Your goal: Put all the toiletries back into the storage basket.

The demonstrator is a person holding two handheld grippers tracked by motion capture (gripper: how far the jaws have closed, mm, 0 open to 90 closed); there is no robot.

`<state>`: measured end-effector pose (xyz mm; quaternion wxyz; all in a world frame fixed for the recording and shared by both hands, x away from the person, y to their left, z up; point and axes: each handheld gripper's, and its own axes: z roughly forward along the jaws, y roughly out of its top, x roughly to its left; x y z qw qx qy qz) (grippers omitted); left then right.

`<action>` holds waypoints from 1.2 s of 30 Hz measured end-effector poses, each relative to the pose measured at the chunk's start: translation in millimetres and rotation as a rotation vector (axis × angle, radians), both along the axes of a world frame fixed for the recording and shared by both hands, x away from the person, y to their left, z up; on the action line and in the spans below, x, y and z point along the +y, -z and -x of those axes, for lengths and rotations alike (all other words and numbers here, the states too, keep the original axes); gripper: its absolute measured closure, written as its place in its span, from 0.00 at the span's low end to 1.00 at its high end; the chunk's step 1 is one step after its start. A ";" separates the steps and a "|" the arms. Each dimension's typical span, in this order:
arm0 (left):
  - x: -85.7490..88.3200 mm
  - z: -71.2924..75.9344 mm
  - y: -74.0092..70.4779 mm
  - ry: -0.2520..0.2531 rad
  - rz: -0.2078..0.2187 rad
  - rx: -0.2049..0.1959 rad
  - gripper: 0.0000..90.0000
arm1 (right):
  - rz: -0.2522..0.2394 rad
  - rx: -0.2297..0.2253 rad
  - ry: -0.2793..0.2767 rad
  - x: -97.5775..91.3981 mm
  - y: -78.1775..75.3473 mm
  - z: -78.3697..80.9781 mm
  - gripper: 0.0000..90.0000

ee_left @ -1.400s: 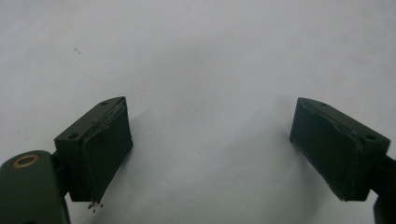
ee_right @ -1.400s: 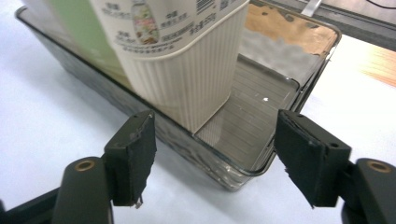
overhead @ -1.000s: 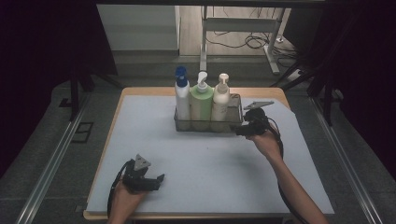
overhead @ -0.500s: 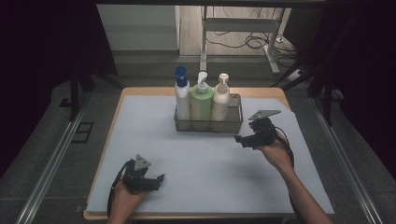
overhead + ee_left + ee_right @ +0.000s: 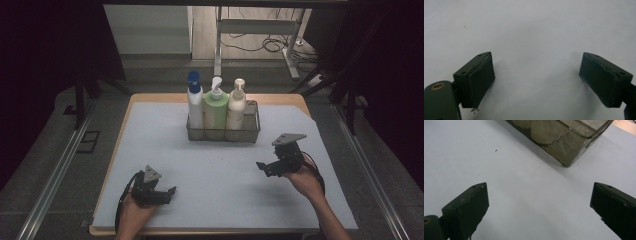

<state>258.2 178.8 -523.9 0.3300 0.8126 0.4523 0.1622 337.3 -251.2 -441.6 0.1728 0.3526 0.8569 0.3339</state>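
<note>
High view: right gripper (image 5: 272,167) jaws have just been spreading with nothing between them, basket (image 5: 223,134) of three upright bottles (image 5: 216,107) ahead and up-left of them, long axis crosswise; left gripper (image 5: 159,192) spread, empty, farther off on worktop (image 5: 220,175).

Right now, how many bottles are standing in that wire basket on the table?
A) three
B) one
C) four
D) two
A: in the high view the basket holds a row of three upright bottles, namely the blue-capped bottle, the green pump bottle and the cream pump bottle.
</note>
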 end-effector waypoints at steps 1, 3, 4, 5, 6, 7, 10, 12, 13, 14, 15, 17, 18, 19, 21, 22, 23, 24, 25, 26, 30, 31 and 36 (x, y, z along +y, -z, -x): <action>0.0 0.0 0.0 0.000 0.000 0.000 0.14 | -0.005 0.000 0.001 -1.8 1.4 2.2 0.02; -0.1 0.0 0.0 -0.001 0.000 0.000 0.14 | -0.017 -0.003 0.010 -5.1 4.0 6.5 0.02; 0.0 0.0 0.0 0.000 -0.001 0.000 0.14 | -0.019 -0.006 0.014 -6.3 5.1 8.1 0.02; 0.0 0.0 0.0 0.000 -0.001 0.000 0.14 | -0.022 -0.009 0.014 -8.2 7.1 10.6 0.02; 0.0 0.0 0.0 0.000 -0.001 0.000 0.14 | -0.024 -0.011 0.019 -9.5 9.0 12.8 0.02; 0.0 0.0 0.0 0.000 -0.001 0.000 0.14 | -0.023 -0.013 0.022 -10.8 11.1 14.9 0.02; 0.0 0.0 0.0 0.000 -0.001 0.000 0.14 | -0.020 -0.011 0.025 -14.7 18.8 20.8 0.02; 0.0 0.0 0.0 0.000 -0.001 0.000 0.14 | -0.015 -0.011 0.030 -17.9 24.8 24.3 0.02; 0.0 0.0 0.0 0.000 -0.001 0.000 0.14 | -0.015 -0.007 0.032 -19.4 28.1 25.8 0.02; 0.0 0.0 0.0 0.000 -0.001 0.000 0.14 | -0.016 -0.004 0.034 -21.2 31.2 27.1 0.02; 0.0 0.0 0.0 0.000 -0.001 0.000 0.14 | -0.019 0.001 0.038 -22.9 34.3 28.3 0.02; 0.0 0.0 0.0 0.000 -0.001 0.000 0.14 | -0.023 0.007 0.043 -26.2 40.4 30.4 0.02; 0.0 0.0 0.1 0.000 -0.001 -0.001 0.14 | -0.026 0.009 0.046 -27.5 43.4 31.7 0.02; 0.0 -0.1 0.1 -0.001 0.000 -0.001 0.14 | -0.027 0.008 0.048 -28.7 46.5 32.9 0.02; 0.0 -0.1 0.1 -0.001 0.001 -0.001 0.14 | -0.032 0.017 0.049 -30.5 52.6 35.5 0.02; 0.0 -0.1 0.1 0.000 0.001 -0.001 0.14 | -0.029 0.021 0.049 -31.0 56.0 36.6 0.02; 0.0 -0.1 0.1 0.000 0.000 -0.001 0.14 | -0.025 0.024 0.049 -31.1 58.6 37.4 0.02; 0.0 -0.1 0.1 -0.001 0.001 -0.001 0.14 | -0.020 0.026 0.045 -31.4 62.3 38.3 0.02; 0.0 -0.1 0.1 -0.001 0.001 -0.001 0.14 | -0.009 0.033 0.044 -31.5 66.8 39.6 0.02; 0.0 -0.1 0.1 0.000 0.001 0.000 0.14 | -0.006 0.040 0.045 -31.8 70.2 40.2 0.02; 0.1 -0.2 0.0 0.000 0.001 0.000 0.14 | -0.049 0.054 0.060 -36.1 79.0 41.3 0.02; 0.1 -0.2 0.0 0.000 0.001 0.000 0.14 | -0.051 0.051 0.067 -36.8 78.8 41.7 0.02; 0.0 -0.2 0.0 0.000 -0.002 0.001 0.14 | -0.042 0.045 0.064 -35.9 79.8 42.6 0.01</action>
